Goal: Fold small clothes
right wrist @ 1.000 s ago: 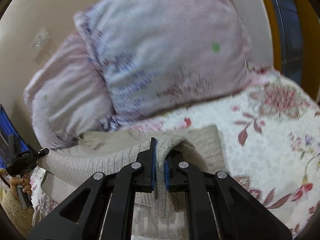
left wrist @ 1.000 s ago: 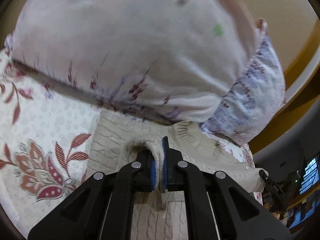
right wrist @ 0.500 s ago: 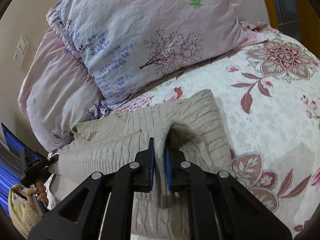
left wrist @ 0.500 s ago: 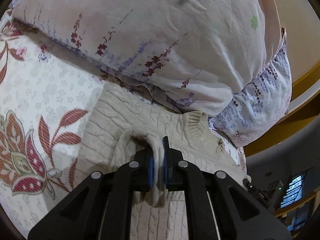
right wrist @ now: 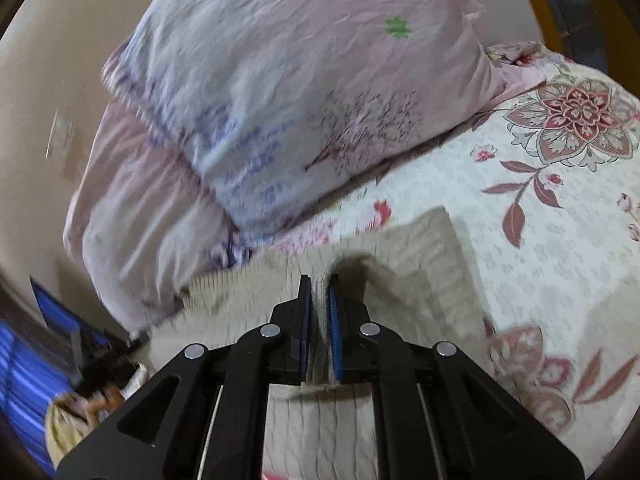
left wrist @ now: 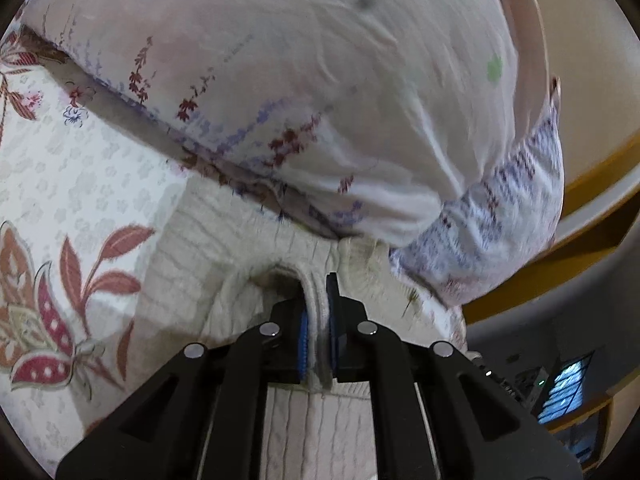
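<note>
Both views blur and swing since half a second ago; pillows loom closer, grips unchanged. Left gripper (left wrist: 317, 312) is clenched on a raised ridge of the cream knit sweater (left wrist: 224, 256), which lies flat on the floral bedspread (left wrist: 60, 184), its far edge at 12 o'clock tucked against the white pillow (left wrist: 300, 80). Right gripper (right wrist: 320, 312) pinches another fold of the sweater (right wrist: 420, 264); bedspread (right wrist: 552, 216) at 3 o'clock, pink pillow (right wrist: 300, 80) at 12.

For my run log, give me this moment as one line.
left gripper: shut on sweater | right gripper: shut on sweater | sweater: on bedspread, below pillows
</note>
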The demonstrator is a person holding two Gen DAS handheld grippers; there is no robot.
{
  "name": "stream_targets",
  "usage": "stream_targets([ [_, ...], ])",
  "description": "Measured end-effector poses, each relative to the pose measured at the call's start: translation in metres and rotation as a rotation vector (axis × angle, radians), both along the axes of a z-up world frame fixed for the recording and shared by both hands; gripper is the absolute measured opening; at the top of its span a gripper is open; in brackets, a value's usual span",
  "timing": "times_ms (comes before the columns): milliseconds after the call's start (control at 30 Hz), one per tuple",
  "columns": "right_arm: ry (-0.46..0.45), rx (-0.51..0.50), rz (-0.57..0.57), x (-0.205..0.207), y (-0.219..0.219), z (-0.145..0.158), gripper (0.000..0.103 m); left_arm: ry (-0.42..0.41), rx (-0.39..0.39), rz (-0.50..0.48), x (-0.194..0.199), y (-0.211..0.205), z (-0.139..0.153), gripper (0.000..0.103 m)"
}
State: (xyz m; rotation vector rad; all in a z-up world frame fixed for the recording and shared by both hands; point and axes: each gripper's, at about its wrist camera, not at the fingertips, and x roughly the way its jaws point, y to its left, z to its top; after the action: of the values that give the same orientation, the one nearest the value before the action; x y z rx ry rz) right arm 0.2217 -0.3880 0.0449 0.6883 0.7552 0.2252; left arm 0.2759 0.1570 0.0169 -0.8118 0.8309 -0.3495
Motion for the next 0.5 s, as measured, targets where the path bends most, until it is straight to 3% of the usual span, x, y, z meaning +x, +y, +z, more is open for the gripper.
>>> stream_targets([
  [100, 0.038, 0.074, -0.071, 0.016, -0.011, -0.011, 0.011, 0.036, -0.077, 0.041, 0.014, 0.006, -0.009, 0.009],
  [133, 0.061, 0.112, -0.089, 0.024, -0.014, -0.018, 0.017, 0.054, -0.096, 0.051, 0.018, 0.007, -0.013, 0.016],
  [167, 0.082, 0.136, -0.099, 0.029, -0.016, -0.024, 0.03, 0.065, -0.105, 0.055, 0.021, 0.007, -0.015, 0.028],
  [233, 0.11, 0.158, -0.126, 0.034, -0.018, -0.032, 0.044, 0.07, -0.119, 0.06, 0.025, 0.006, -0.019, 0.038],
  [367, 0.086, 0.146, -0.12, 0.032, -0.015, -0.027, 0.054, 0.032, -0.11, 0.044, 0.023, 0.001, -0.007, 0.064],
  [500, 0.046, 0.096, -0.118, 0.022, -0.017, -0.013, 0.054, -0.013, -0.055, 0.044, 0.014, 0.001, 0.01, 0.069],
])
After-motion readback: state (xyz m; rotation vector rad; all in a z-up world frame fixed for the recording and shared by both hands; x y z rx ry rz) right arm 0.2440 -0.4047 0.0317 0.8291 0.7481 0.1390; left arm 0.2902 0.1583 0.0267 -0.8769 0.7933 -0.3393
